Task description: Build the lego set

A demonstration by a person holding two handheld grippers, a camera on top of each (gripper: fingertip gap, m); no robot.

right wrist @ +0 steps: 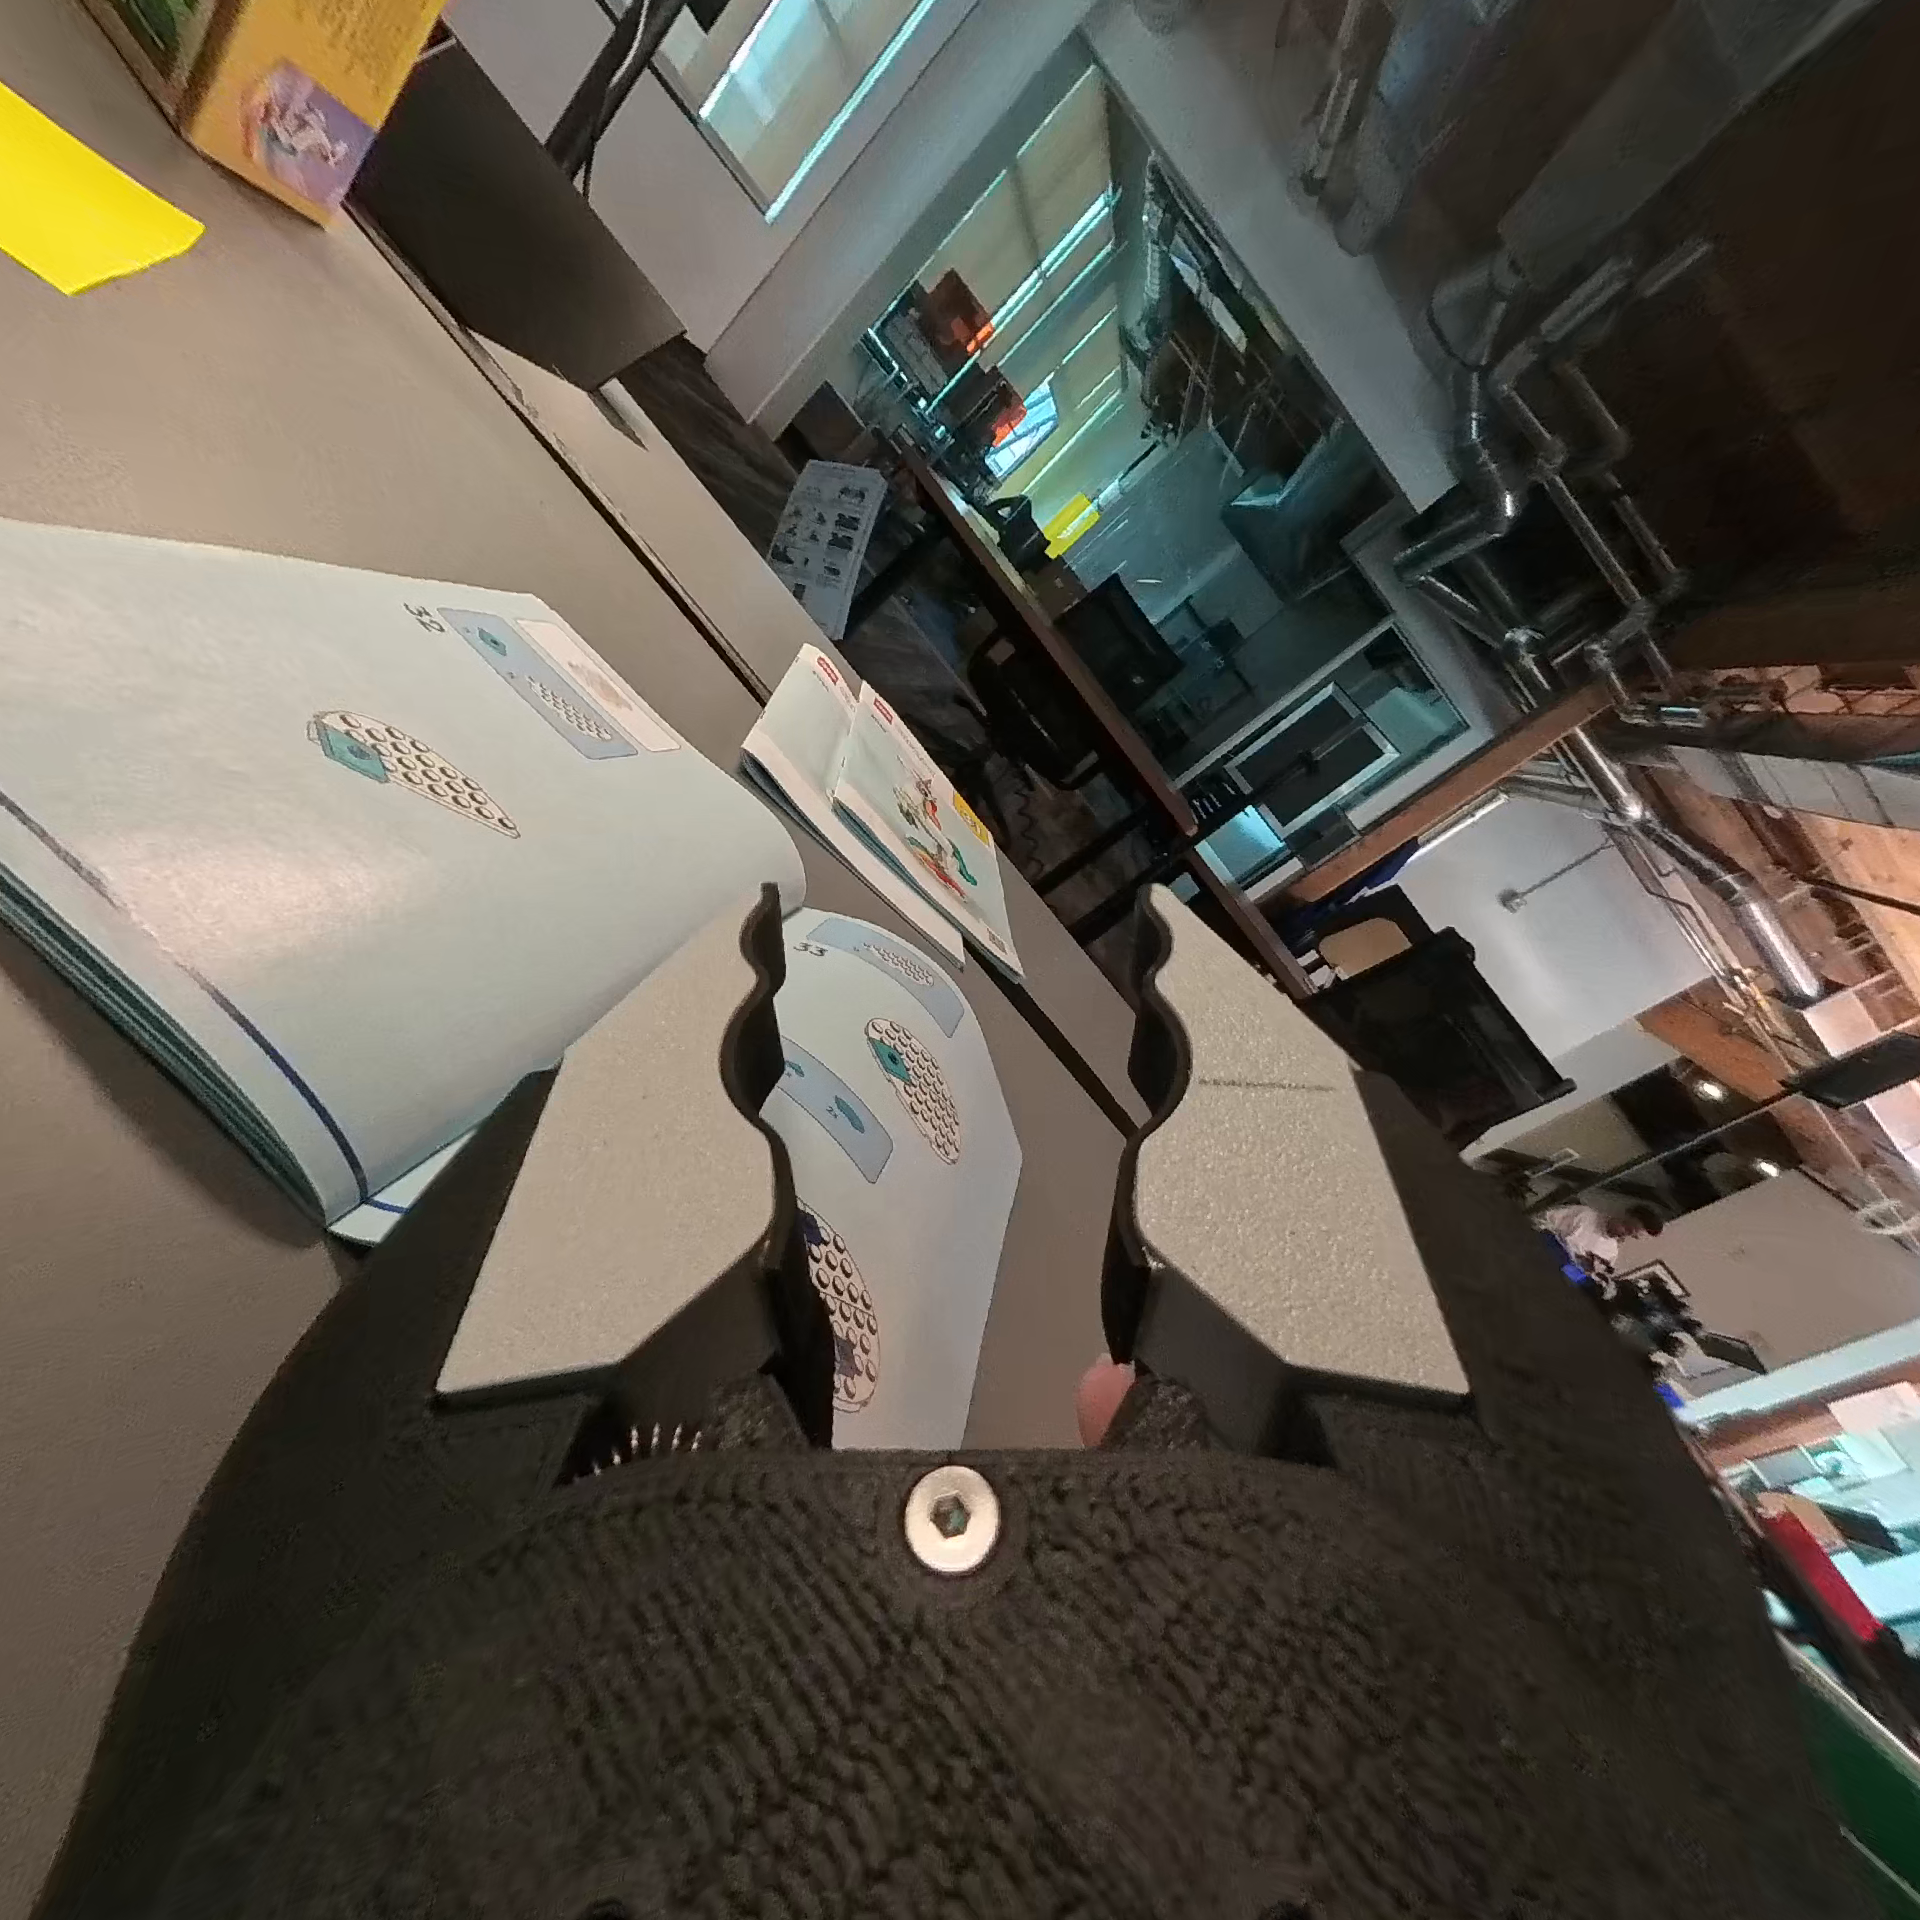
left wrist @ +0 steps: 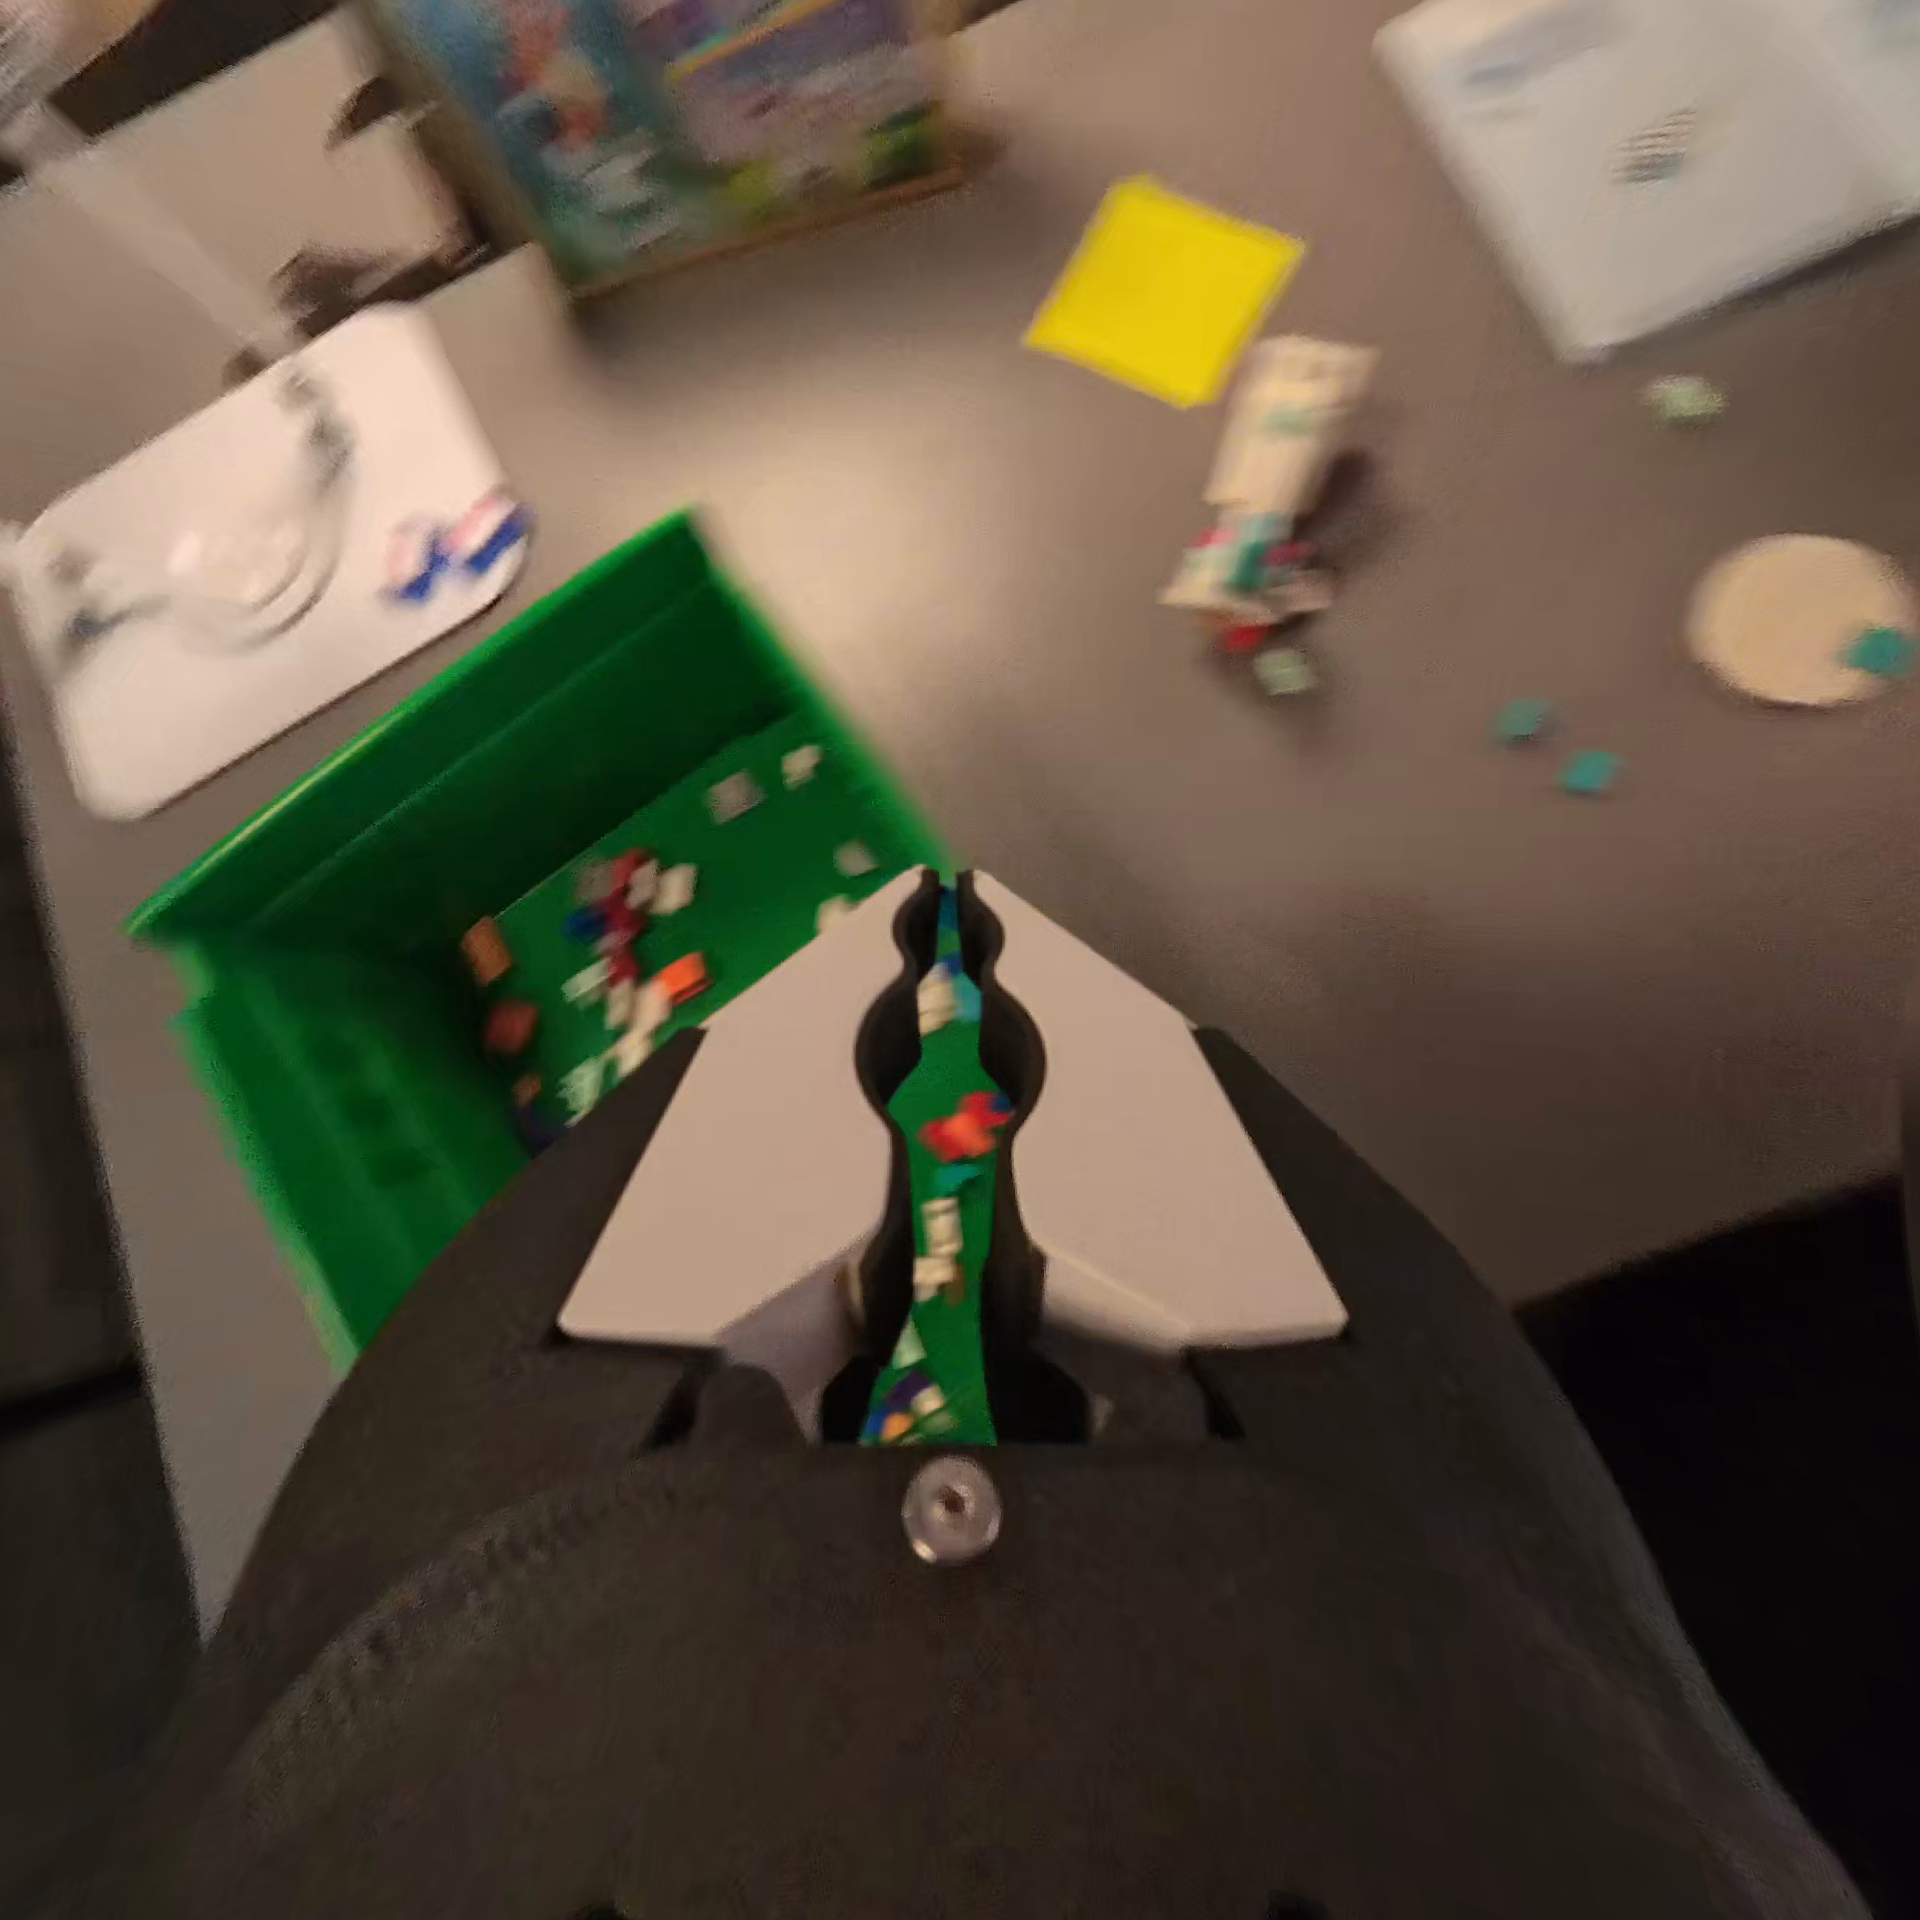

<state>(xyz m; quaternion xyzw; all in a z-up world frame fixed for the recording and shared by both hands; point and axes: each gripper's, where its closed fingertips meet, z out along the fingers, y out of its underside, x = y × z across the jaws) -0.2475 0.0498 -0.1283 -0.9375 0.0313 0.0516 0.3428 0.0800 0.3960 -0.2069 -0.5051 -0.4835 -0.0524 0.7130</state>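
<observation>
Left wrist view (motion-blurred): the left gripper [left wrist: 950, 883], its jaws drawn nearly together with nothing visibly between the tips, hangs over the near corner of a green bin [left wrist: 436, 831] holding loose lego pieces [left wrist: 623, 966]; on the grey table [left wrist: 935, 520] beyond lie a yellow sheet [left wrist: 1164, 291], a tan round plate [left wrist: 1787, 618] and scattered teal pieces [left wrist: 1590, 771]. Right wrist view: the right gripper [right wrist: 956, 914], jaws spread wide and empty, hovers low over the open instruction booklet [right wrist: 343, 831], with a second booklet [right wrist: 894, 800] farther along the table.
</observation>
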